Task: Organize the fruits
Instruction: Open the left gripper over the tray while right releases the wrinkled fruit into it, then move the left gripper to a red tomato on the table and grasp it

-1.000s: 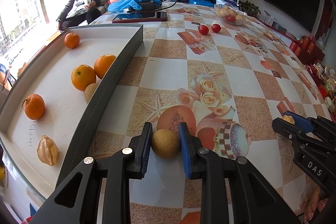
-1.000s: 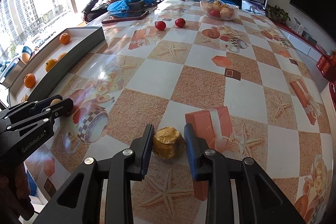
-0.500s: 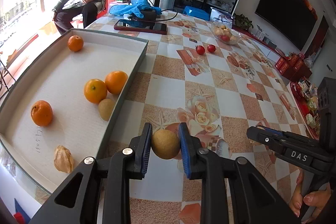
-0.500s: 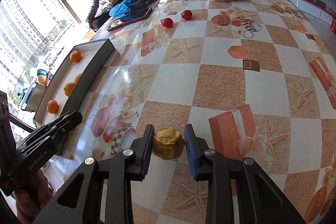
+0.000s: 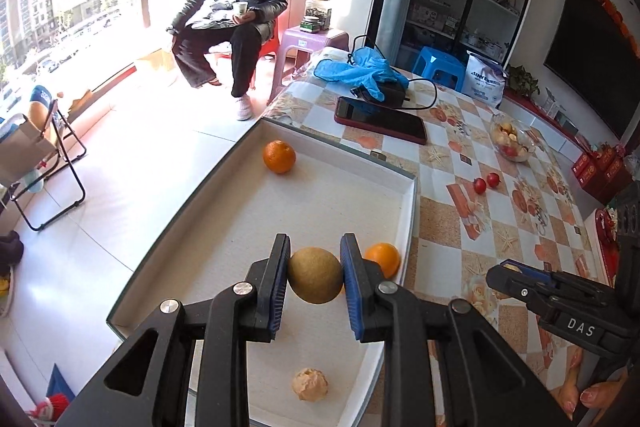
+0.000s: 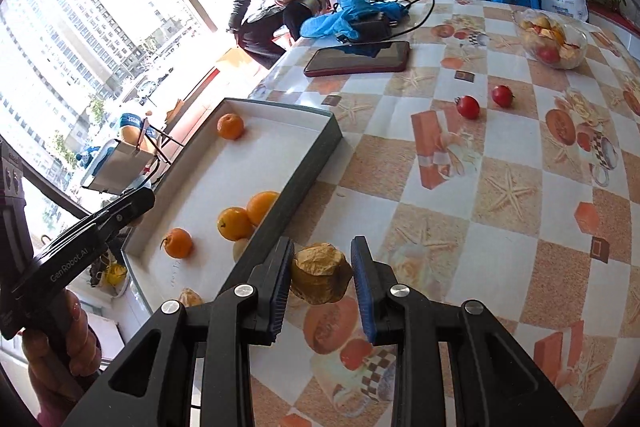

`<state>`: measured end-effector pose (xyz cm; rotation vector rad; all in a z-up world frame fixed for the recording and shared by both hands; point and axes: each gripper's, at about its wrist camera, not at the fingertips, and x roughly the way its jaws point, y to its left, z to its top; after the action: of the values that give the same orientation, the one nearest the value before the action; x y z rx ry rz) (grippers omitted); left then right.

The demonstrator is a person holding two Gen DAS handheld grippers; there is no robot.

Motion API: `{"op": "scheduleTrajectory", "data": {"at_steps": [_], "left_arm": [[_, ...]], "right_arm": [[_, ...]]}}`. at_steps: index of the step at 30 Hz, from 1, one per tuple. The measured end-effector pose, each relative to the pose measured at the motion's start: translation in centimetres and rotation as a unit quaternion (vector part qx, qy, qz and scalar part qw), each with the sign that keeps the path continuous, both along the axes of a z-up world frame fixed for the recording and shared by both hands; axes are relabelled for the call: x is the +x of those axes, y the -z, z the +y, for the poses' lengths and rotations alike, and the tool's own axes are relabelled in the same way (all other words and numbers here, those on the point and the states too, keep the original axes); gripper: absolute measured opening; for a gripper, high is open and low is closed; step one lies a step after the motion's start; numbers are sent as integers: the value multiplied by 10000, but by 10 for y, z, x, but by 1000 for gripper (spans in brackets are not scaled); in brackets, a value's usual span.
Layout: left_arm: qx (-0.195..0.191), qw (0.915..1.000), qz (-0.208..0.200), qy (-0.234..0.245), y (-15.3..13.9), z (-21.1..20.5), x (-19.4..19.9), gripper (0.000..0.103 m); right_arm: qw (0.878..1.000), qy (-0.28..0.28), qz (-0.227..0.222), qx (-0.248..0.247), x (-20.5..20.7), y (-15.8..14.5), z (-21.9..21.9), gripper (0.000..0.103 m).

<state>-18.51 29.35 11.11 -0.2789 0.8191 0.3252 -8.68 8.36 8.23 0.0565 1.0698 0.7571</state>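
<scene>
The left gripper (image 5: 315,275) is closed on a round brown fruit (image 5: 315,275), with both blue pads pressing its sides, and it hangs above the tray (image 5: 404,227). The right gripper (image 6: 322,279) is closed on a golden husked fruit (image 6: 322,279), the left pad against it and the right pad just at its edge. It hangs above the tablecloth (image 6: 460,187), just beside the tray's long wall.

To do this step well, I think each hand should go low over a bare part of the white floor before its jaws open, because the brown fruit is a smooth ball and would roll far if dropped from height. In the left wrist view an orange (image 5: 383,258) sits at about 3 o'clock from the held fruit, close to the wall, and a pale wrinkled fruit (image 5: 310,383) lies at 6 o'clock. The bare floor toward 10 o'clock looks safer. The right hand must first clear the wall toward 9 o'clock, and the two grippers should keep apart.

The husked fruit looks papery, angular and light, so a hard squeeze may crush it. The brown one looks firm, with a matt, finely speckled skin. Another orange (image 5: 279,157) rests alone at the tray's far end, at 12 o'clock. Two red fruits (image 6: 484,101) are left on the cloth.
</scene>
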Motion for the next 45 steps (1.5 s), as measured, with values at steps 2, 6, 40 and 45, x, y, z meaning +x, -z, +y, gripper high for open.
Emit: {"op": "scheduleTrajectory", "data": {"at_steps": [2, 6, 40, 45], "left_arm": [[18, 9999, 1, -134, -3, 13, 3, 28], [77, 9993, 195, -294, 7, 27, 8, 28], [225, 9949, 518, 837, 0, -62, 49, 80], [152, 9870, 573, 1491, -7, -128, 81, 80]], "right_arm": [[9998, -152, 57, 111, 5, -5, 21, 31], [9983, -356, 257, 395, 15, -10, 60, 31], [9933, 1139, 137, -122, 47, 30, -56, 103], [9746, 2077, 199, -819, 54, 57, -147, 103]]}}
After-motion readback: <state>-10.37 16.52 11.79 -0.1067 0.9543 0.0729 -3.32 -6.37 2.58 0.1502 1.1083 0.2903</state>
